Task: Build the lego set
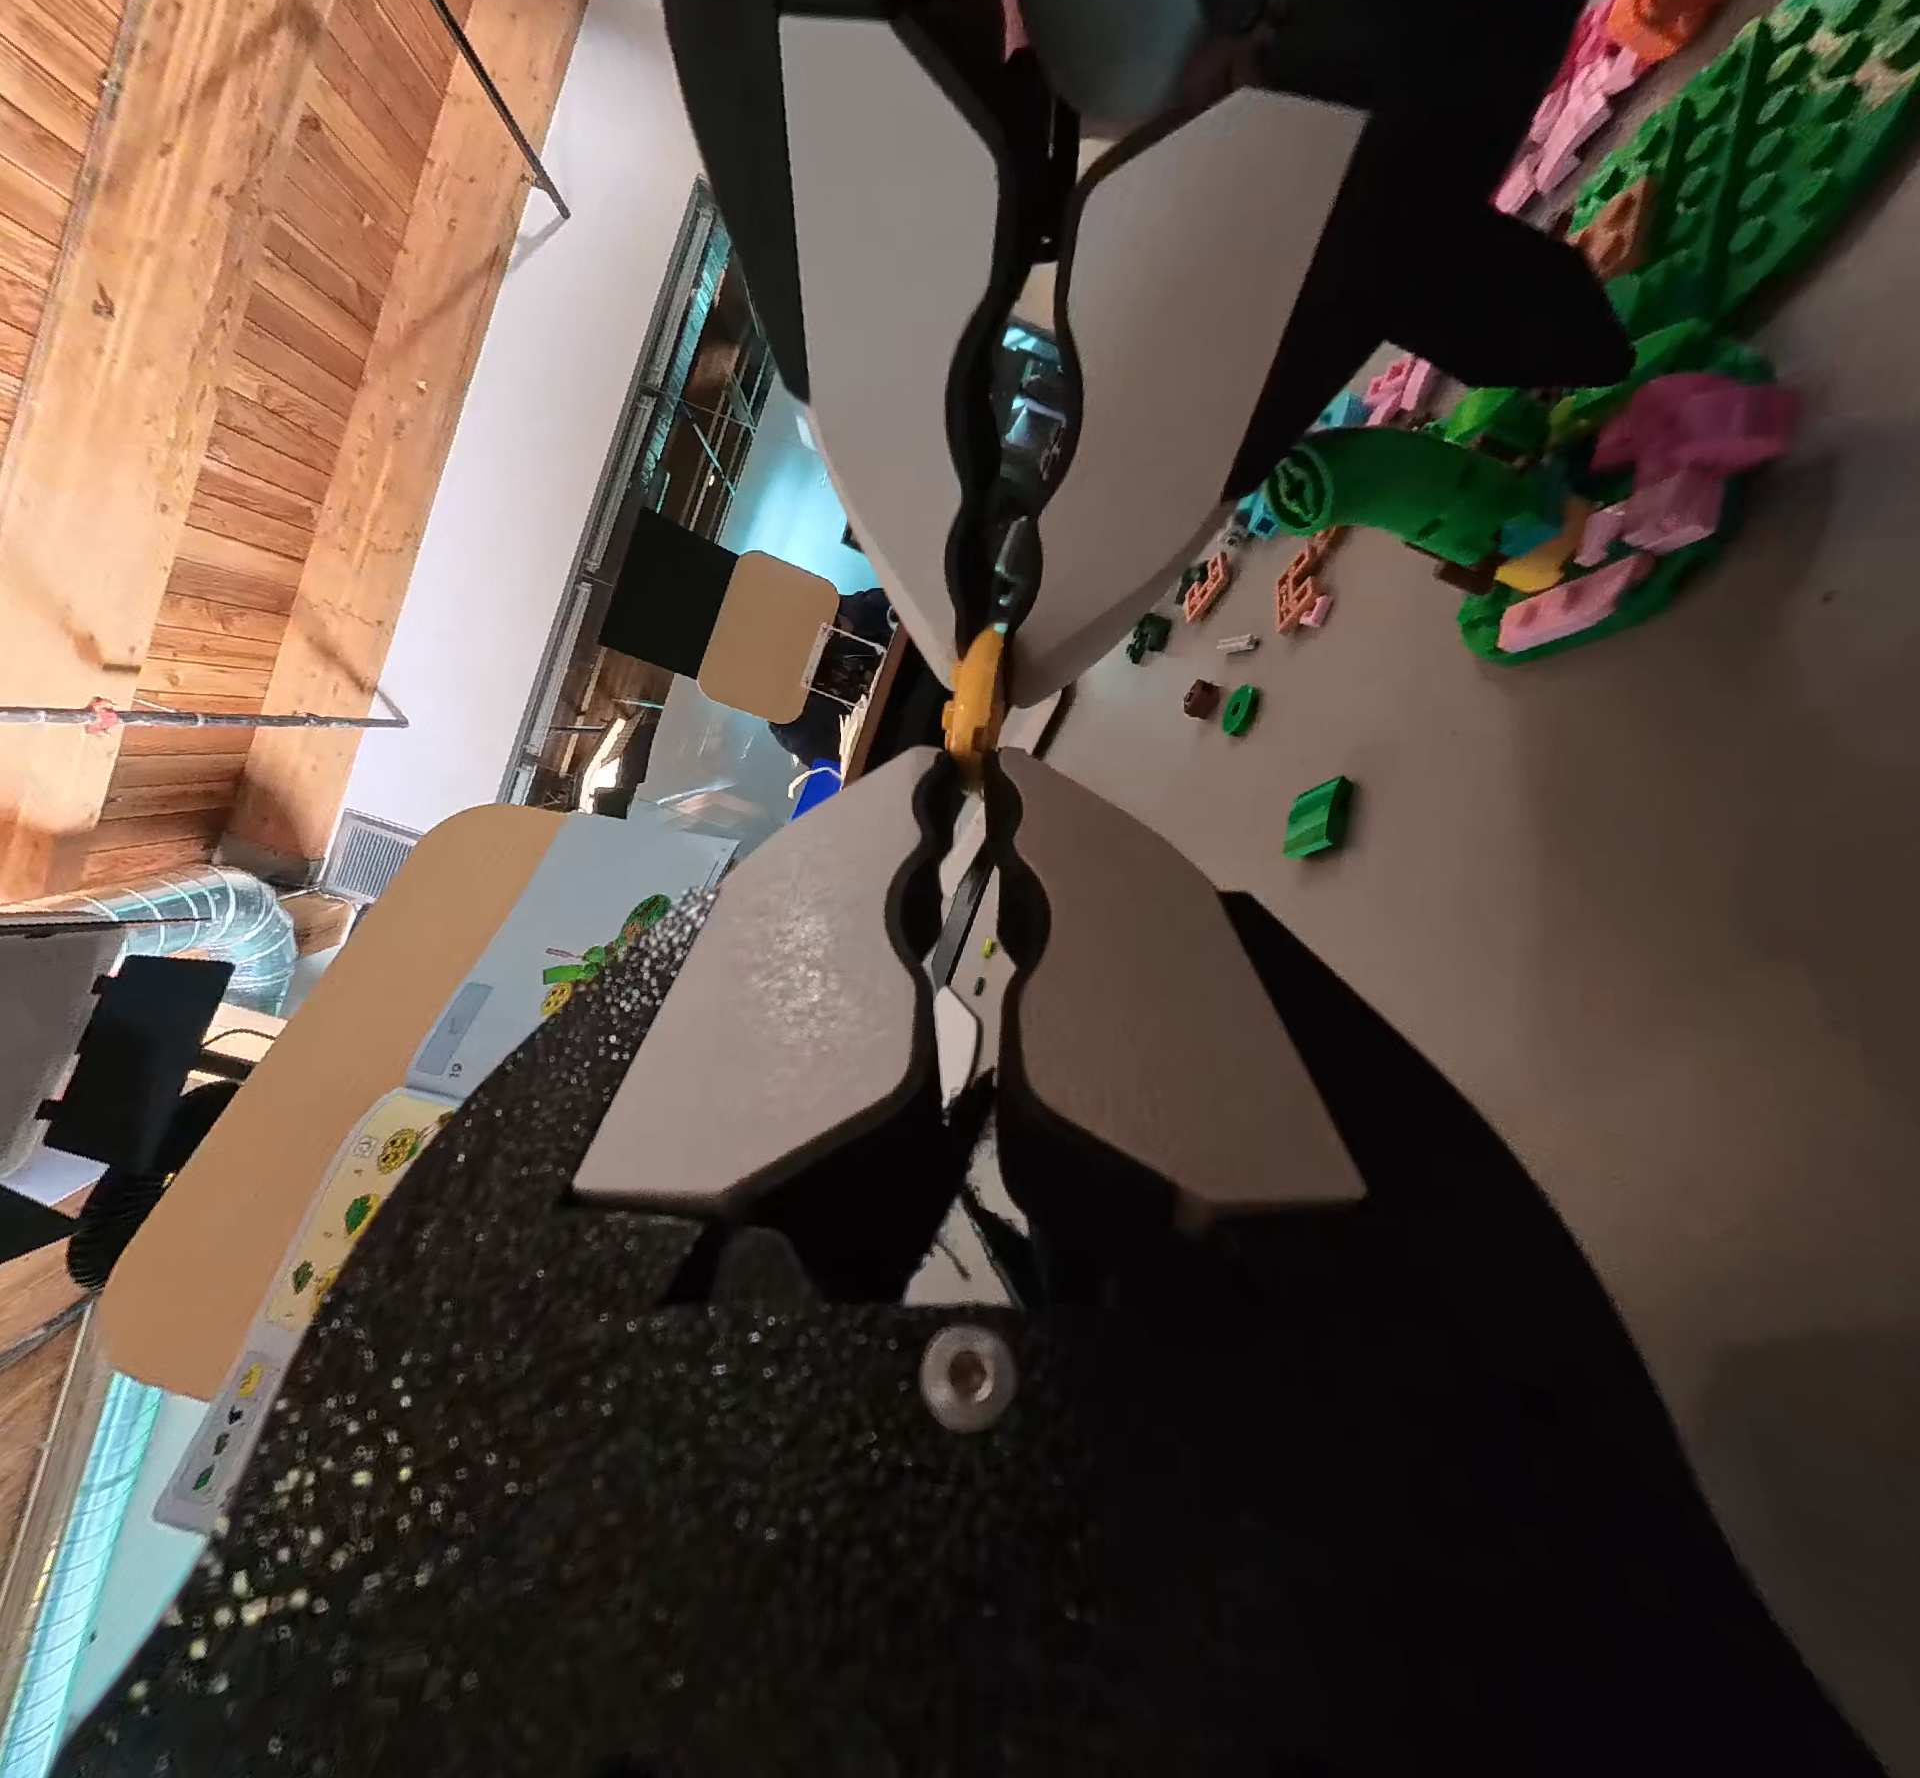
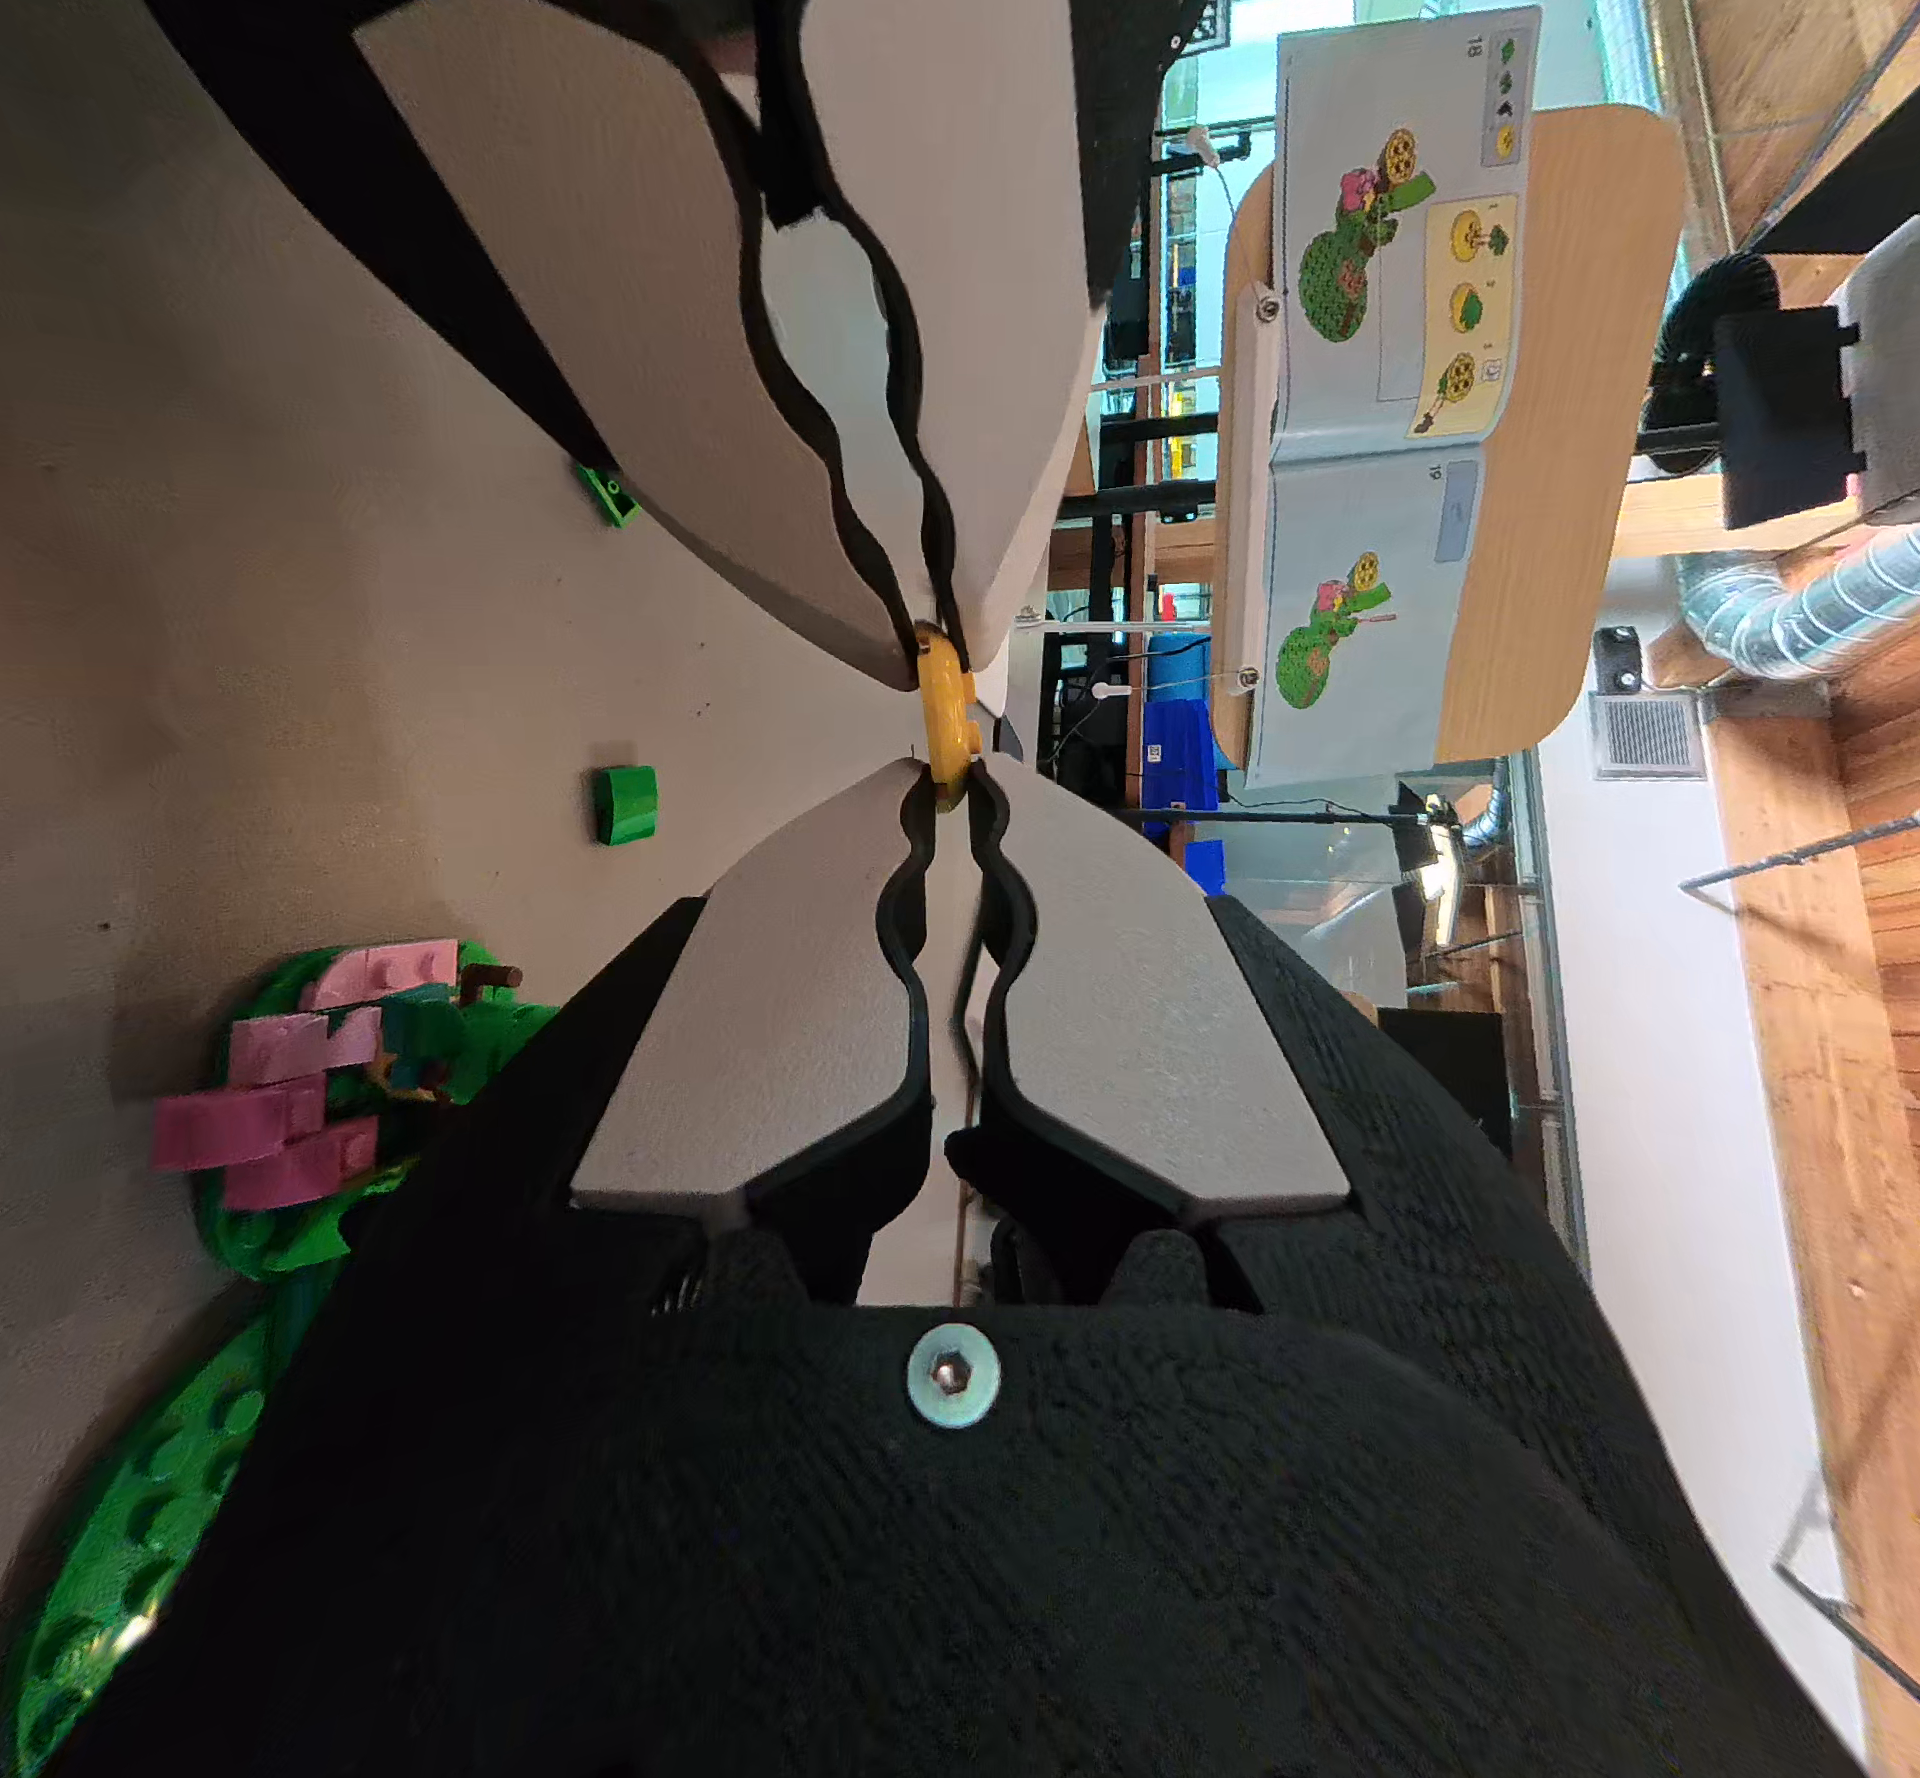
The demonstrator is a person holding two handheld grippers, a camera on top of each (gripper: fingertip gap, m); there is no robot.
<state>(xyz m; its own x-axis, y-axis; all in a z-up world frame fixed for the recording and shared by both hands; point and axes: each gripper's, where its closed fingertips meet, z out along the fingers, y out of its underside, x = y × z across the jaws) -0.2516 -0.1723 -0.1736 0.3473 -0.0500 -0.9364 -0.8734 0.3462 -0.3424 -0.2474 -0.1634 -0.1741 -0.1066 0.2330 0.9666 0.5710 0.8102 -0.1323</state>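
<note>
Lego pieces lie scattered over the grey table [image 1: 1507, 1001], while the one in play, a small yellow round piece [image 1: 977, 705], hangs at mid-frame of both wrist views, pinched from two sides. The left gripper [image 1: 971, 772] rises from the bottom of its view, its fingers closed on the piece's lower edge; the right gripper [image 2: 948, 778] does the same in its own view, so each appears in the other's picture as a pair of grey fingers coming down from the top, blocking much of the table. At the right edge of the left view sit a green baseplate [image 1: 1766, 170] and a green-and-pink flower build [image 1: 1621, 523]. An open instruction booklet [image 2: 1382, 398] stands on a wooden board [image 2: 1579, 440] at upper right of the right view. Smaller still, a green curved brick [image 1: 1320, 816] lies on the table right of centre, with tiny loose bits [image 1: 1226, 679] above it.
</note>
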